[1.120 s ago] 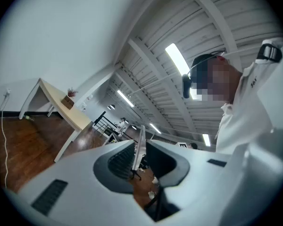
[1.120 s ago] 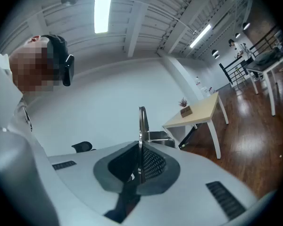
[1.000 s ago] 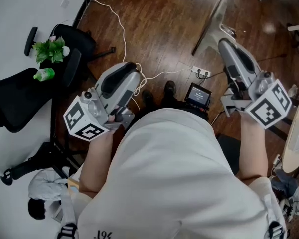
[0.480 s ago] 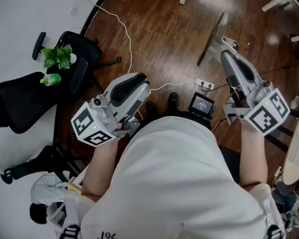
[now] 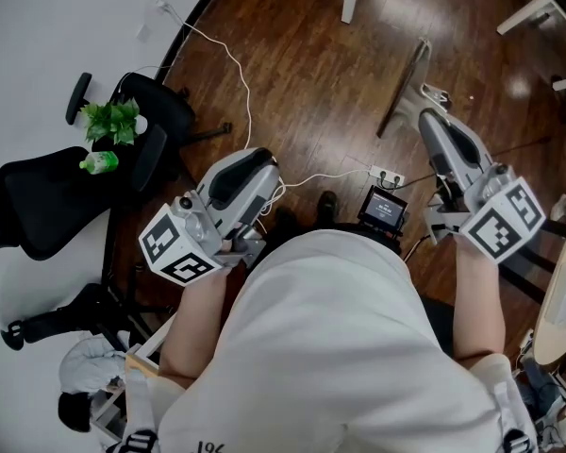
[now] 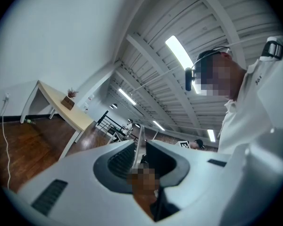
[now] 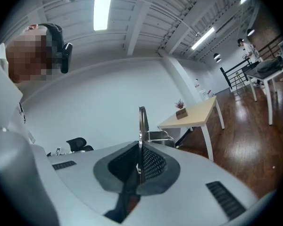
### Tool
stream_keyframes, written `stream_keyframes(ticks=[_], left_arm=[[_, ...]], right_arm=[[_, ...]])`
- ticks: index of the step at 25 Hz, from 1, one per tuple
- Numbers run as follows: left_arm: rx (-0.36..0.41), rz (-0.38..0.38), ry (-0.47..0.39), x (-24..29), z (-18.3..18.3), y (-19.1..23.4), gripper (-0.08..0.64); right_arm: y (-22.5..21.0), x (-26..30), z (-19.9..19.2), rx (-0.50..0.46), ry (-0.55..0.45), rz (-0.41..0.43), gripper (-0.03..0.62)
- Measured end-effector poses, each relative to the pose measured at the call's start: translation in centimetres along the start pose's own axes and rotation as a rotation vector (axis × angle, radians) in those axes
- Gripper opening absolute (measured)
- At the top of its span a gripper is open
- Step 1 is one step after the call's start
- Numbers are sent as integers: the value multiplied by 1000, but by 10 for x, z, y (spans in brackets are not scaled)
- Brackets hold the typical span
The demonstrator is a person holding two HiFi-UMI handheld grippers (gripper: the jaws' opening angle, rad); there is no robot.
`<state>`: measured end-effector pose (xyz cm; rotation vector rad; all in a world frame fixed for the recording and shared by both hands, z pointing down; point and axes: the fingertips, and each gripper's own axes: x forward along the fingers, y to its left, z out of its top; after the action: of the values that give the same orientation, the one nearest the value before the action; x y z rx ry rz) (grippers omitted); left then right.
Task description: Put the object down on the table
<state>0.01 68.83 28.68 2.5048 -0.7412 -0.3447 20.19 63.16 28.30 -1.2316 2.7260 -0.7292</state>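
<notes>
Standing on a dark wooden floor, with the left gripper and the right gripper raised on either side of a white shirt. On the left gripper, jaws pressed together with nothing between them; on the right gripper likewise, jaws edge to edge and empty. No telling from any view where the object is. To the left, near the left gripper, a black office chair bearing a green plant and a green bottle, hard against the curved border between the floor and a pale wall. Ahead, open floor, crossed only by a white cable running to a power strip, with a small screen just beside the feet. At the right border, a pale rounded edge close to the right forearm. Seen from the left gripper, well apart, a pale table against the white wall, a small box on top. Overhead, white beams and strip lights.
</notes>
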Motion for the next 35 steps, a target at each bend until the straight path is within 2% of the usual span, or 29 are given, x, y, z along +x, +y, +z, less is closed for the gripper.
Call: stream_keyframes(ticks=[16, 24, 30, 35], left_arm=[[-15, -47, 18, 40, 1, 11, 71], [-42, 5, 32, 36, -6, 21, 71], [-52, -28, 35, 42, 8, 53, 71], [-69, -77, 47, 62, 33, 98, 71]], right_arm=[[-28, 5, 6, -11, -7, -29, 5], [-38, 20, 4, 4, 19, -5, 5], [-43, 53, 9, -5, 17, -22, 5], [-60, 93, 21, -2, 13, -65, 5]])
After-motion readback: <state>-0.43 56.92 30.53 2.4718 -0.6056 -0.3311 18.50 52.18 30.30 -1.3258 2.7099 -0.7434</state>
